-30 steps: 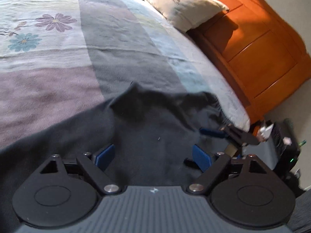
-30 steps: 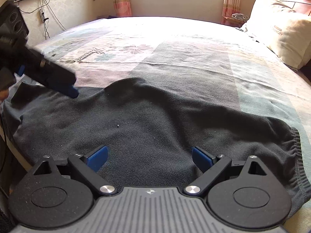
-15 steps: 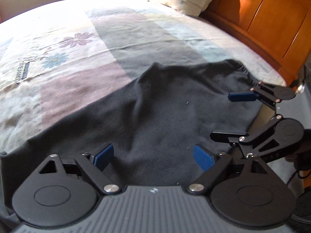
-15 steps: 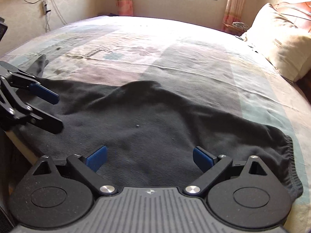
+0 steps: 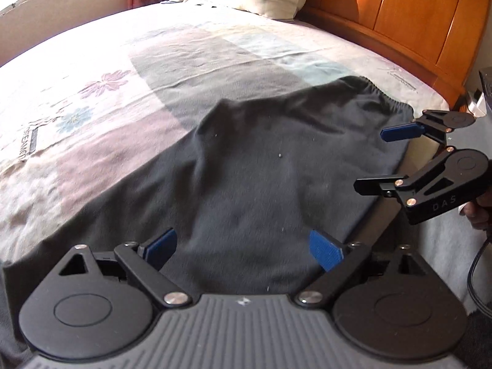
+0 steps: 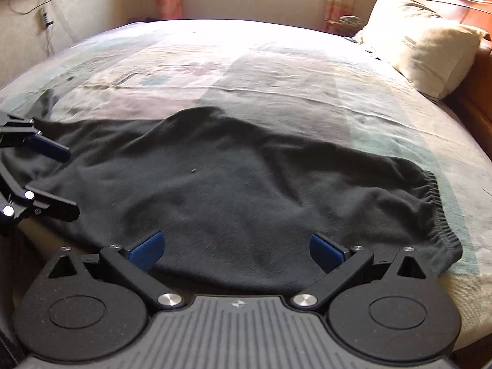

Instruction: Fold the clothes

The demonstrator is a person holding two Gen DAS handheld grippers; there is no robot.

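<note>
The dark garment (image 6: 246,190) lies spread flat across the near edge of the bed (image 6: 276,70), directly ahead of and beneath both grippers. The left gripper (image 5: 246,246) is held low over it with its blue-padded fingers (image 5: 324,250) wide apart and nothing between them. The right gripper (image 6: 235,249) is likewise spread open and empty, level above the cloth; seen from the left wrist, it comes in from the right side with one finger above the other, near the garment's gathered hem (image 5: 381,100). A hand (image 5: 479,215) shows behind it at the frame edge. In the right wrist view that hem (image 6: 436,203) lies to the right of the fingers, and the left gripper reaches in from the left, over the garment's other end. Beyond the garment the bedspread is open, with a pillow (image 6: 421,49) far off to the right by the wooden headboard (image 5: 409,15).
</note>
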